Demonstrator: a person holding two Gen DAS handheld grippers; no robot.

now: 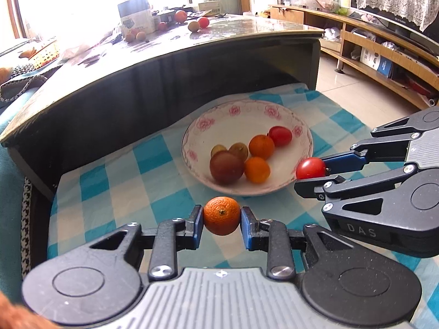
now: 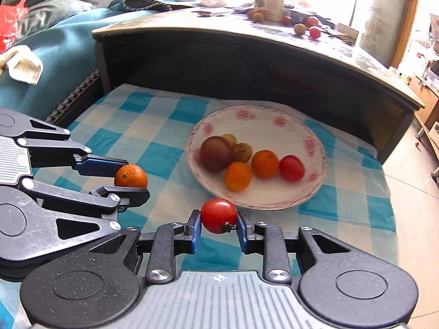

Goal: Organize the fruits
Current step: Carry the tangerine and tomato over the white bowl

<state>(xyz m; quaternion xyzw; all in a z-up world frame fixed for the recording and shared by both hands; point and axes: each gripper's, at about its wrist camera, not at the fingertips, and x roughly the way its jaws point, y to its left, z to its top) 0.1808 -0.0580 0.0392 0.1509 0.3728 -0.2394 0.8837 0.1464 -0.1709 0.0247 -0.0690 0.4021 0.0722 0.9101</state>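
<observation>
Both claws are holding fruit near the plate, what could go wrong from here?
1. The right claw pinches a soft red tomato; squeezing harder might bruise it.
2. The plate is shallow and already holds six round fruits, so a dropped fruit may knock others or roll out.
3. The left claw with its orange is close beside the right claw; both going in together could collide.

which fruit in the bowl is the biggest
The dark reddish-brown fruit at the bowl's left side; it is clearly larger than the oranges, tomato and small greenish fruits beside it.
</observation>
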